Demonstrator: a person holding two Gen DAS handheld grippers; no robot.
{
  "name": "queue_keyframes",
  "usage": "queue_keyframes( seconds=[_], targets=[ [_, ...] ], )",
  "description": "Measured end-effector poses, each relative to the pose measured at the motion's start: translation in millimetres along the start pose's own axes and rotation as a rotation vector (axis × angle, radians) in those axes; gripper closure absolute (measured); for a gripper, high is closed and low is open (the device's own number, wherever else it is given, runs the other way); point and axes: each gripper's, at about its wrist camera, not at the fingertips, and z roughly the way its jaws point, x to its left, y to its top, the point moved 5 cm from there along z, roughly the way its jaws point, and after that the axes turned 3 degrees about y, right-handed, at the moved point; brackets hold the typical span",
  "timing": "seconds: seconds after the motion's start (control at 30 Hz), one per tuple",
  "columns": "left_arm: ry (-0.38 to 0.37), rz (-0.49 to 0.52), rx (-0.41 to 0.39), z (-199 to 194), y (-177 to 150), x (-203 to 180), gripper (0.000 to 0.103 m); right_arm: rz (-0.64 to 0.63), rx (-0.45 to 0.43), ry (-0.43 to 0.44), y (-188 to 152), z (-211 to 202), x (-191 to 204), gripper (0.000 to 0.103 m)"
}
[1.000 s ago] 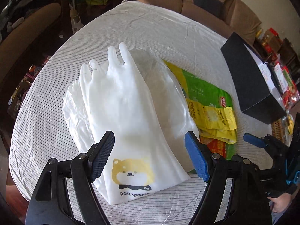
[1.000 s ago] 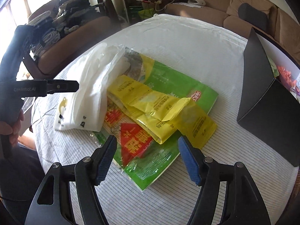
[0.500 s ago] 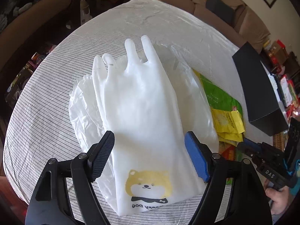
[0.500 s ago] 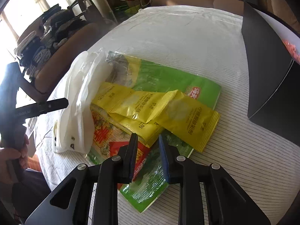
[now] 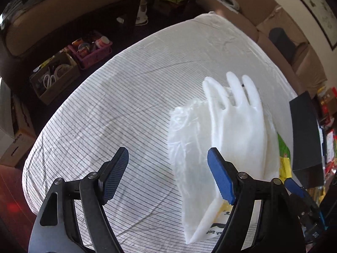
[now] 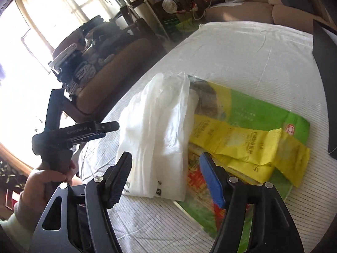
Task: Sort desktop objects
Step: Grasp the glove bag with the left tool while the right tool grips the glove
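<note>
- Left gripper (image 5: 167,175): jaws apart, nothing between them, over bare striped tablecloth (image 5: 126,105) on the side of the white rubber gloves (image 5: 238,135) away from the packets.
- Right gripper (image 6: 165,178): jaws have just been opening; they stand apart, the gloves' cuff end below them, pads not pressing.
- Yellow sachets (image 6: 248,145) lie on the green snack bag (image 6: 259,111), just beside the gloves.
- Risk, my judgement: closing here, I may pinch only the thin clear wrap round the gloves, so they slide out; or drag the green bag along.
- Black box (image 5: 305,135), beyond the packets from the gloves: I cannot see its contents.
</note>
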Motion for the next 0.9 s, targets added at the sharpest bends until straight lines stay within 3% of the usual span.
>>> queue_keyframes(
  seconds=[0.2, 0.43, 0.47, 0.5, 0.53, 0.77, 0.9],
  targets=[
    [-0.033, 0.021, 0.072, 18, -9, -12, 0.028, -0.056, -0.075, -0.032, 3, 6, 23, 0.034],
    [-0.037, 0.090, 0.095, 24, -18, -39, 0.027, -0.101, 0.062, -0.014, -12, 52, 37, 0.035],
    [-0.044, 0.099, 0.098, 24, -20, -43, 0.027, -0.090, 0.080, -0.013, -16, 60, 35, 0.046],
    [-0.054, 0.110, 0.101, 24, -21, -47, 0.027, -0.076, 0.089, -0.004, -20, 65, 33, 0.070],
    [-0.074, 0.119, 0.106, 24, -23, -51, 0.027, -0.062, 0.094, 0.007, -22, 69, 31, 0.080],
    [-0.164, 0.184, 0.126, 22, -30, -82, 0.029, -0.011, 0.038, 0.082, -18, 39, 25, 0.090],
    [-0.144, 0.203, 0.117, 20, -30, -85, 0.028, 0.002, 0.036, 0.050, -12, 23, 14, 0.090]
  ],
)
